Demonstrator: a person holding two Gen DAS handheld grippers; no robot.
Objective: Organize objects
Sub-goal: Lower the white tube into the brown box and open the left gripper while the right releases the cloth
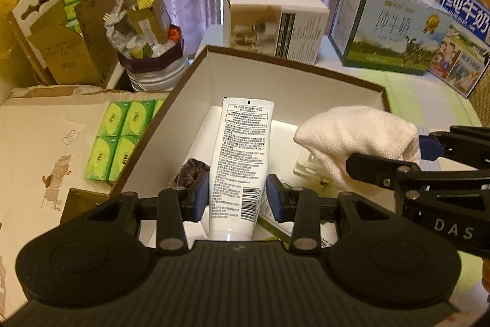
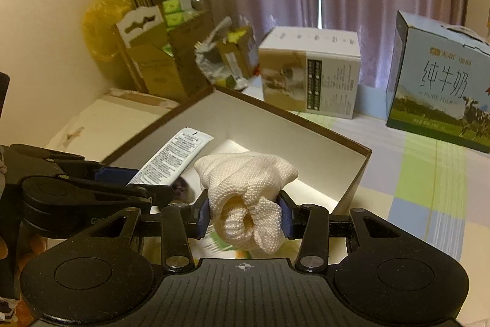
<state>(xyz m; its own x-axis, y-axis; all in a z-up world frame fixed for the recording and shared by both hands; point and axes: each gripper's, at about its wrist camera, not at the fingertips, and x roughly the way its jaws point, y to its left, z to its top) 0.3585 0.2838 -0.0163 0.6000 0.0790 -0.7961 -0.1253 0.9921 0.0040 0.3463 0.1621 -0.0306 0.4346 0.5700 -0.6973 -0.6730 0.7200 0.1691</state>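
Note:
An open brown box with white walls [image 1: 275, 81] stands in front of me; it also shows in the right wrist view [image 2: 306, 131]. My left gripper [image 1: 237, 196] is shut on a white tube with black print [image 1: 242, 152], held over the box with its tail end pointing away. The tube also shows in the right wrist view [image 2: 174, 157]. My right gripper [image 2: 245, 212] is shut on a rolled white cloth [image 2: 248, 189], held over the box's right part. The cloth also shows in the left wrist view [image 1: 355, 140]. A dark object [image 1: 190, 173] and a clear item [image 1: 306, 170] lie inside the box.
Green tissue packs [image 1: 122, 137] lie left of the box. A white carton [image 1: 275, 20] and milk cartons [image 1: 389, 26] stand behind it. A cluttered round tin [image 1: 150, 51] and cardboard boxes [image 1: 70, 48] stand at the back left. A checked cloth [image 2: 428, 189] covers the surface on the right.

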